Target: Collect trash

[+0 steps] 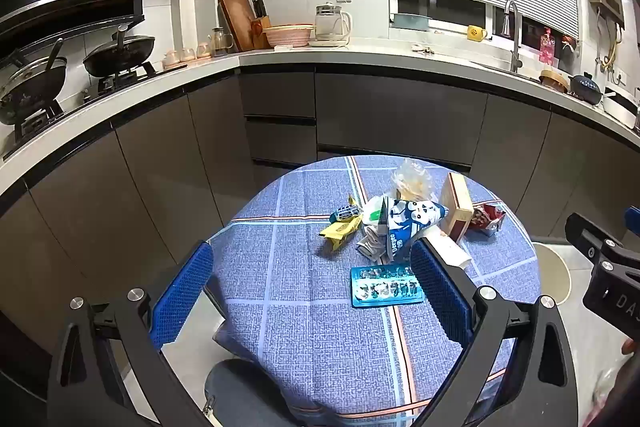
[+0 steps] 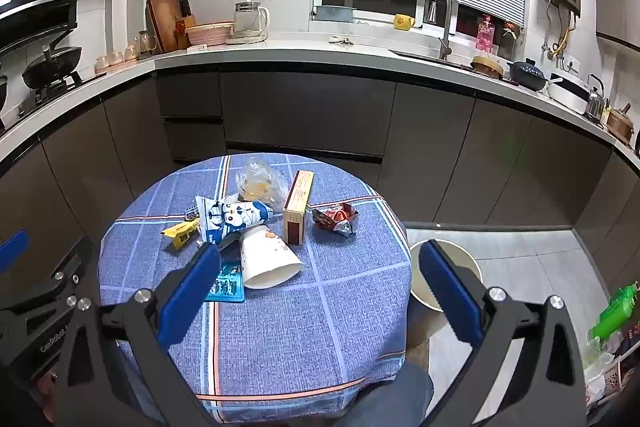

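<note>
Trash lies in a heap on the round table with the blue checked cloth (image 1: 304, 327) (image 2: 280, 327). There is a blue-white panda snack bag (image 1: 408, 223) (image 2: 234, 217), a yellow wrapper (image 1: 342, 231) (image 2: 182, 231), a teal blister pack (image 1: 386, 286) (image 2: 228, 283), a tipped paper cup (image 2: 268, 259), a tan carton (image 1: 458, 205) (image 2: 298, 205), a red wrapper (image 1: 488, 217) (image 2: 336, 219) and a clear plastic bag (image 1: 412, 177) (image 2: 258, 181). My left gripper (image 1: 312, 267) hovers open in front of the heap, holding nothing. My right gripper (image 2: 320, 263) hovers open over the table's right side, also holding nothing.
A pale round bin (image 2: 448, 279) (image 1: 554, 277) stands on the floor right of the table. Dark cabinets and a white counter (image 1: 360, 57) with stove pans, kettle and sink wrap around behind. A green bottle (image 2: 612, 313) sits at the far right.
</note>
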